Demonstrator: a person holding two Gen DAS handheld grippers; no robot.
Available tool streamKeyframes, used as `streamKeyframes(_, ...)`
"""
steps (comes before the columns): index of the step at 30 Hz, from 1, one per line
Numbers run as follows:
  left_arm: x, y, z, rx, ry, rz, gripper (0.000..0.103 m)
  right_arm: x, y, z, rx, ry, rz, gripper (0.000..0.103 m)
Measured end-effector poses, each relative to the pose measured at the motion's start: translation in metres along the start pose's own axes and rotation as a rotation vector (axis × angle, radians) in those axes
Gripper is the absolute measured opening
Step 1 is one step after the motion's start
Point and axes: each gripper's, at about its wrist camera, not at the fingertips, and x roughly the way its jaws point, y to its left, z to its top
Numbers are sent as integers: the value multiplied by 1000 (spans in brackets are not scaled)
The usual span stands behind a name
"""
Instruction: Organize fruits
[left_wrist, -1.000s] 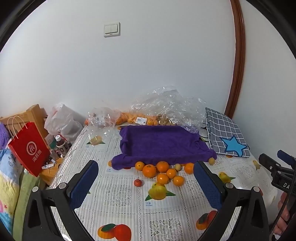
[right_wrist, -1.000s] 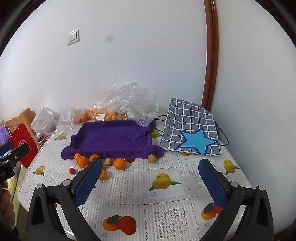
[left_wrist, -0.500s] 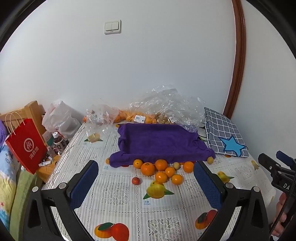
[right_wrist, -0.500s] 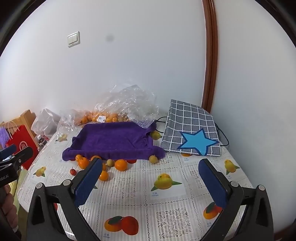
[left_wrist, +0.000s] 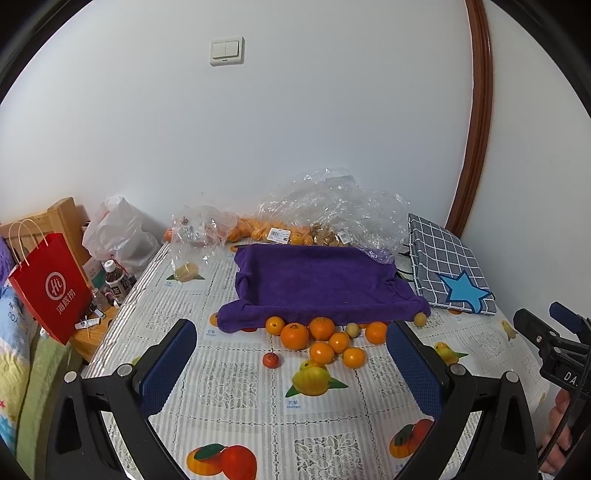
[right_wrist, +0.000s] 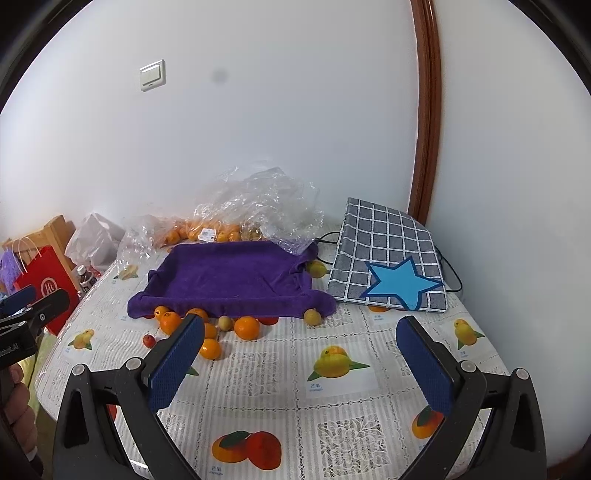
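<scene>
At lower left of the left wrist view the left gripper (left_wrist: 291, 363) hangs with jaws spread wide and empty, aimed at the oranges (left_wrist: 320, 340) clustered mid-frame, probably to pick one. Behind them the purple tray (left_wrist: 317, 280) holds nothing, while the bags (left_wrist: 332, 214) above hold more fruit. The right gripper (right_wrist: 301, 360), likewise wide and empty, waits lower right.

The tabletop (left_wrist: 236, 391), under a fruit-printed lace cloth, carries a purple towel (left_wrist: 317, 280), loose oranges (left_wrist: 294, 336) along its near edge, crumpled plastic bags (left_wrist: 332, 206) and a checked pouch (left_wrist: 447, 266).
</scene>
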Motion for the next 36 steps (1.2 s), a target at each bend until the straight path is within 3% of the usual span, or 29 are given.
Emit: streamKeyframes(36,-5,0,-2,1,-13,-15,103,-8,-5,-6,17,-23,17,102)
